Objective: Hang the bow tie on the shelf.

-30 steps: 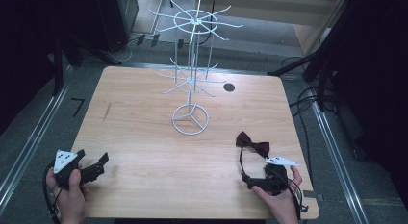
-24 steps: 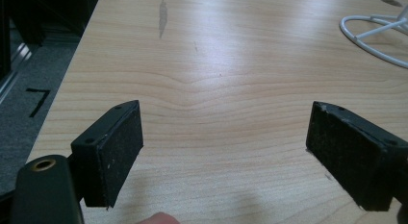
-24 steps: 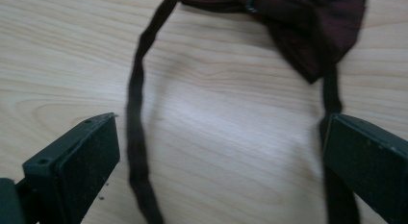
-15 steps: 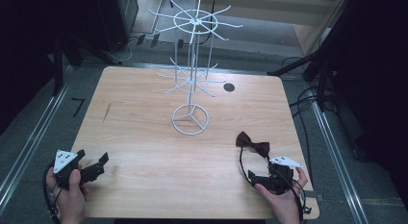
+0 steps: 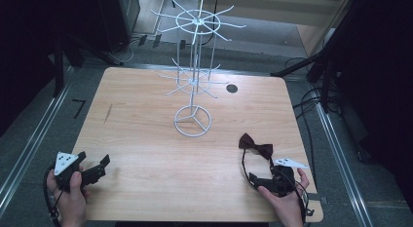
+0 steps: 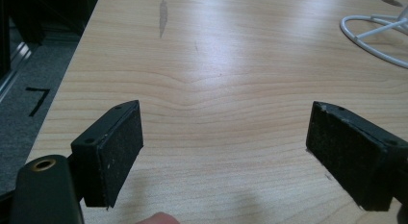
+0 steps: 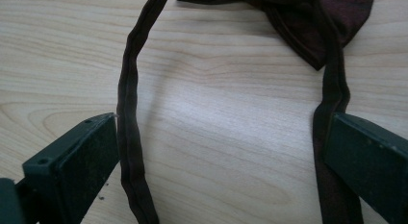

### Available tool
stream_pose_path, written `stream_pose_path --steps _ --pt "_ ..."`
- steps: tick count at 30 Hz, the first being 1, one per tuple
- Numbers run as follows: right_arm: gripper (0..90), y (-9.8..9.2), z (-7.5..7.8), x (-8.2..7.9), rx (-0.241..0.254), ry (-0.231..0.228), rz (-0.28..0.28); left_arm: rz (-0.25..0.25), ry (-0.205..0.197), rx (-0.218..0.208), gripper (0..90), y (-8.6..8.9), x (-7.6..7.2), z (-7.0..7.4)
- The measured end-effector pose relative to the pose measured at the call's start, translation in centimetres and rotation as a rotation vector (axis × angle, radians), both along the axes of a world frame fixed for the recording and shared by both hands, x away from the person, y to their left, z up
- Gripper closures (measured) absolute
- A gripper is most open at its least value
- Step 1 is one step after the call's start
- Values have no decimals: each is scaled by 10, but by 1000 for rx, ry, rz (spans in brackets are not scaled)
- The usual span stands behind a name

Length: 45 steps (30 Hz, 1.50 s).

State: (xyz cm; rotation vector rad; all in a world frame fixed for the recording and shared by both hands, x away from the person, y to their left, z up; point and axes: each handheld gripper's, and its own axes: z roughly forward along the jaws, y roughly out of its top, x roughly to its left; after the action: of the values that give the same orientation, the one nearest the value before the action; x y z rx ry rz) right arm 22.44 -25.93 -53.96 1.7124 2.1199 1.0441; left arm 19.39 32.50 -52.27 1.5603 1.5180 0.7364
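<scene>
left gripper [image 6: 226, 152]: jaws spread over bare surface [image 5: 146, 139] | right gripper [image 7: 221, 161]: jaws spread, straddling strap of dark red bow tie [image 5: 256, 146] | white wire rack [image 5: 194, 81]: upright

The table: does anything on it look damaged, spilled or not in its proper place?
Nothing looks spilled or broken. The table has one dark streak near its far left side, perhaps a scuff. The bow tie lies flat near the right gripper, not hung on the wire rack.
</scene>
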Motion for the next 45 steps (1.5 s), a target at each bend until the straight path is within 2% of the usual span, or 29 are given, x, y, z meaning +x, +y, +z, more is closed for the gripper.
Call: stream_pose_path --steps 3,9,11,15,20,21,22,23,25,26,29,32,34,40,42,44,45 --pt "0 7 -1 -1 -44 -8 20 1 -1 -1 134 0 0 0" --pt "0 18 -1 -2 -78 -16 54 0 0 2 135 0 0 0" --pt "0 24 -2 -4 -135 -26 75 -1 0 2 134 0 0 0" --pt "0 31 -4 -6 -212 -44 86 -4 1 1 134 0 0 0" --pt "84 28 -3 -6 -206 -52 57 -4 3 -3 134 0 0 0" --pt "213 23 -1 -7 -200 -64 25 -2 3 -4 135 0 0 0" --pt "213 23 -1 -7 -200 -64 25 -2 3 -4 135 0 0 0" --pt "275 17 0 -7 -194 -80 -5 -4 5 -2 134 0 0 0" --pt "242 14 -1 -8 -184 -84 -11 -4 6 -2 135 0 0 0" --pt "176 12 -2 -8 -175 -92 -17 -3 6 -3 135 0 0 0" --pt "69 8 3 -10 -204 -133 -74 -3 9 -2 134 0 0 0" --pt "31 7 2 -8 -218 -120 -82 -4 9 -1 135 0 0 0" --pt "31 7 1 -7 -221 -118 -84 -4 6 -2 134 0 0 0" --pt "0 1 -8 -2 -200 -54 -79 -4 7 -6 134 0 0 0" --pt "0 0 -8 -1 -199 -58 -78 -4 7 -7 134 0 0 0" --pt "52 1 -7 -2 -197 -65 -67 -5 8 -7 134 0 0 0" --pt "113 2 -7 -3 -191 -77 -52 -5 8 -5 135 0 1 0"
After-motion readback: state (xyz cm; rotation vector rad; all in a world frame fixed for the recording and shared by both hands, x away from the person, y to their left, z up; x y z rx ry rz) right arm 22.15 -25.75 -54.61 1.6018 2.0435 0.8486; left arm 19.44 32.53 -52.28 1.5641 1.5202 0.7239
